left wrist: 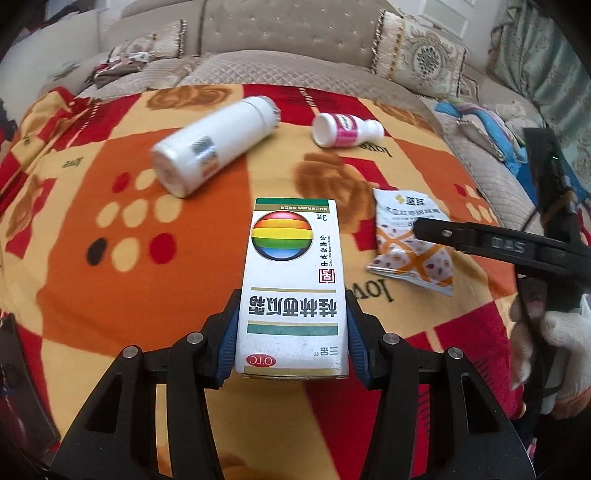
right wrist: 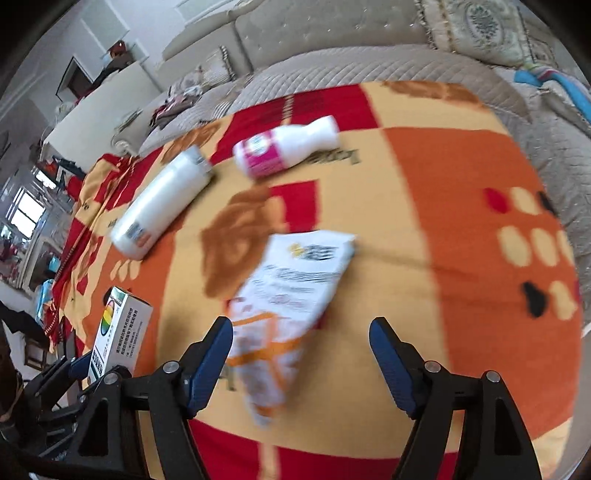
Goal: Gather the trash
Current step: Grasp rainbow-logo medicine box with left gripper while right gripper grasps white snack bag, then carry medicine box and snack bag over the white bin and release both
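The left gripper (left wrist: 291,328) is clenched on the medicine box (left wrist: 291,280) above the blanket (left wrist: 110,302), while the right gripper (right wrist: 301,354) hangs released over the snack packet (right wrist: 291,295), 2 bottles lying beyond.

Left wrist view: we look steeply down along the left gripper (left wrist: 291,317), close above a patterned blanket (left wrist: 122,295), facing a beige sofa (left wrist: 280,33). Right wrist view: we look down along the right gripper (right wrist: 301,332), equally close, rolled somewhat, sofa (right wrist: 332,33) again beyond. Shared between both: blanket (right wrist: 461,221), large white bottle (left wrist: 214,144) (right wrist: 162,203), pink-labelled bottle (left wrist: 345,129) (right wrist: 284,147), snack packet (left wrist: 410,240) (right wrist: 291,295), medicine box (left wrist: 291,280) (right wrist: 118,332).
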{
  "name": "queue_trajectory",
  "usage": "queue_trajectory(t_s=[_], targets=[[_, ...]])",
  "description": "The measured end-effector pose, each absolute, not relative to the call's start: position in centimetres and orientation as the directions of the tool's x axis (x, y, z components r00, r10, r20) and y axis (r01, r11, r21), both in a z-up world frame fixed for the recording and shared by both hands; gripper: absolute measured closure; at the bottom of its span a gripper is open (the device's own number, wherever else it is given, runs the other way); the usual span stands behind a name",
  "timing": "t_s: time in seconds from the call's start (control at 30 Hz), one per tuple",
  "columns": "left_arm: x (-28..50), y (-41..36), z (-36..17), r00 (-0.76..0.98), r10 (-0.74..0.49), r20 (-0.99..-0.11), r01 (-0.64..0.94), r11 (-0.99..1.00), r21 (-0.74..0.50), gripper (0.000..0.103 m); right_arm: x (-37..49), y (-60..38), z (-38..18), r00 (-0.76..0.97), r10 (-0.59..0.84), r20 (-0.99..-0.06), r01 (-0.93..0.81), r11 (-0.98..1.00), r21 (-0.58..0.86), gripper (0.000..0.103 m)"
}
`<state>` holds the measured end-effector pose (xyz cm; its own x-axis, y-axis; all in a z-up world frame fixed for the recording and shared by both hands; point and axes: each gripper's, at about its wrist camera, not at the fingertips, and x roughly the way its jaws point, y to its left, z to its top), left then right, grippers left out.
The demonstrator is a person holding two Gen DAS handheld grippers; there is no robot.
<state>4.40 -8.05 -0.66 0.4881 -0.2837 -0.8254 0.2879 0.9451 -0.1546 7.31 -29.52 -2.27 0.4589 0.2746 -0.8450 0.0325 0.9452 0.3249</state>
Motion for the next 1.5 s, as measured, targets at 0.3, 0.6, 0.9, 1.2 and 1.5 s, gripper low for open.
queue_trajectory(t_s=[0.3,0.6,0.9,1.2,1.5], targets=[[4.1,-7.1,-1.1,0.484,-0.311,-0.818,0.276,0.941,-0.195,0.054,9.7,-24.9,-4.5,0.412,0.189,-0.891,0.036,0.974,0.222,0.017],[3.5,-9.1,-1.1,0.477,-0.347,-0.807,0.302,0.928,-0.220,0.054,5.5,-27.9,-2.2,0.512,0.203,-0.835,-0.064,0.978,0.198,0.045],[2.1,-13.6,-1.0,0.477,-0.351,-0.806,0.350,0.917,-0.192,0.054,0.5,-32.0,-1.0,0.526,0.226,-0.820,-0.061,0.972,0.228,0.045],[0.2,-18.1,-0.4,0.489,-0.356,-0.797,0.408,0.900,-0.152,0.054,-3.6,-35.0,-0.1,0.567,0.194,-0.801,-0.034,0.976,0.213,0.045],[-1.3,-23.7,0.1,0.459,-0.402,-0.792,0.487,0.860,-0.154,0.054,-7.1,-40.4,0.7,0.600,0.136,-0.788,0.054,0.976,0.210,0.045]])
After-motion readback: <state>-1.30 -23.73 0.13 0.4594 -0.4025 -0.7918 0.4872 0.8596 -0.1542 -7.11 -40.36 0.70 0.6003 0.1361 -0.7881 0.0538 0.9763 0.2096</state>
